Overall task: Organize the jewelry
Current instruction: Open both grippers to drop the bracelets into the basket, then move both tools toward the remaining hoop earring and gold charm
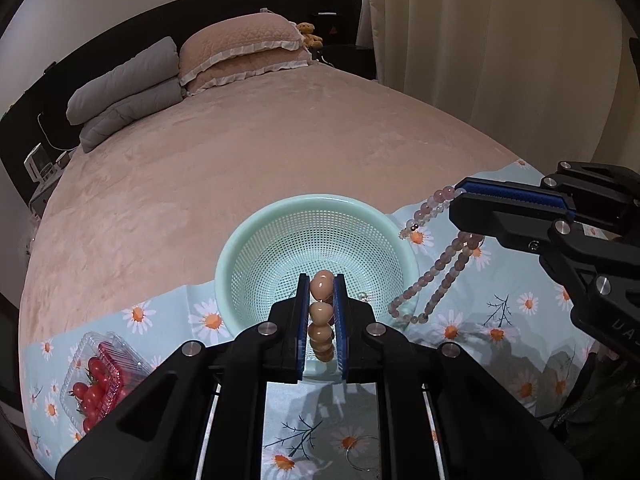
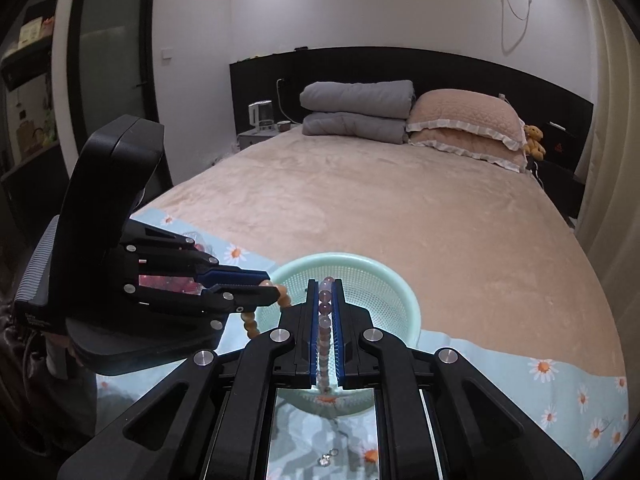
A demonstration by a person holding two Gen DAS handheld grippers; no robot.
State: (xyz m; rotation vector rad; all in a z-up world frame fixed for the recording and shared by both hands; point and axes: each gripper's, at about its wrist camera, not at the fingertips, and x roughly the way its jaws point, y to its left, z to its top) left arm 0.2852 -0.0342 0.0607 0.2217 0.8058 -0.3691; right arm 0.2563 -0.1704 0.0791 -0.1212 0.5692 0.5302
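Mint-green plastic, perforated: the basket (image 1: 316,240) is sitting at centre of the left wrist view, on a daisy-print cloth (image 1: 500,320) spread over the pink bedspread (image 1: 260,152). The left gripper (image 1: 322,312) is pinching a strand of tan beads (image 1: 321,312) between its blue pads, jaws closed down to bead width, the strand's long axis running along the fingers and pointing into the bowl just beyond the tips. At right of frame the right gripper (image 1: 456,200) is clamping a pale pink bead necklace (image 1: 440,272), whose loop is hanging down and lying against the basket's right rim. A clear box of cherry tomatoes (image 1: 96,380) is resting at lower left; a small ring (image 1: 362,452) is lying on the cloth at the bottom edge. Right wrist view: the right gripper (image 2: 325,312) is holding the pink necklace (image 2: 325,308) lengthwise between nearly closed pads, directly above the near rim of the basket (image 2: 400,292). The left gripper (image 2: 272,284) is entering from the left, tan beads (image 2: 252,324) dangling outside the left rim. By my judgement both tips are standing near the bowl, the right one more squarely over it.
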